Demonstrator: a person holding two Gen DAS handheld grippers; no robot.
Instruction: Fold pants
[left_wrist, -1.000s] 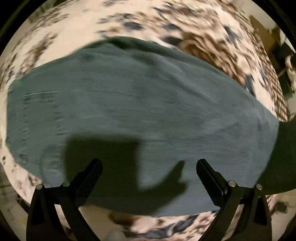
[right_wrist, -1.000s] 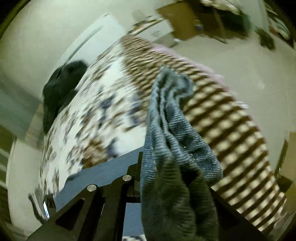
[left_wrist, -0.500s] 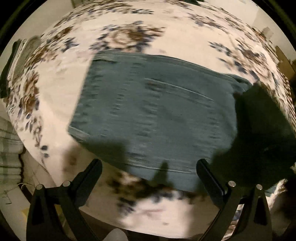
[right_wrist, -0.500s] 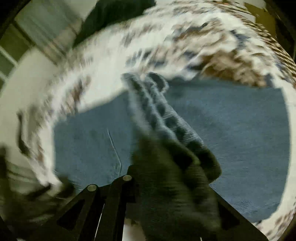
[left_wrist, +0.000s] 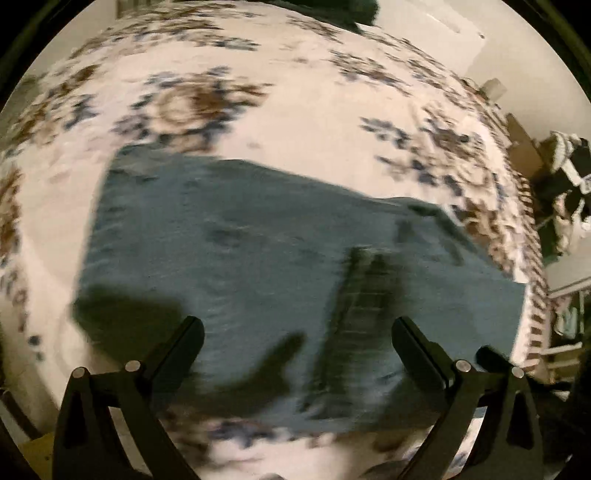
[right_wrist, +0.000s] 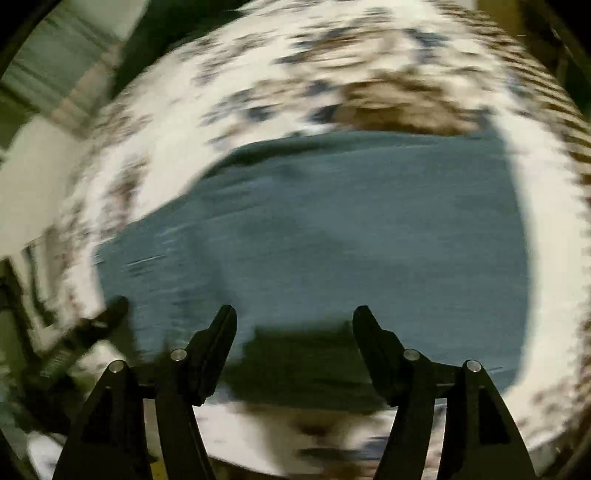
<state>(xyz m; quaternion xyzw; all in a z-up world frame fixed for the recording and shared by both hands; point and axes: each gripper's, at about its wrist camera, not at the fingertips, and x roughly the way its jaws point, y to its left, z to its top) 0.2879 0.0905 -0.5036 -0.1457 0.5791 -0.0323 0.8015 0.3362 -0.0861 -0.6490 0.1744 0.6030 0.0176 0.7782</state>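
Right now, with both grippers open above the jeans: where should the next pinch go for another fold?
Probably a short end of the jeans, coming from above. They lie flat as a long folded rectangle on the floral bedspread, so a pinch mid-panel would likely bunch them. The end nearest the right gripper suits it; its jaws have just been opening, nothing between them. The left gripper could pin the middle.

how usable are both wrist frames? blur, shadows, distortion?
Left wrist: moderate motion blur, fisheye bulge; dark shadows fall across the near part of the pants, and the floral bedspread is smeared. Right wrist: heavier streaking, bedspread pattern unreadable, deep shadow on the pants between the open tongs.
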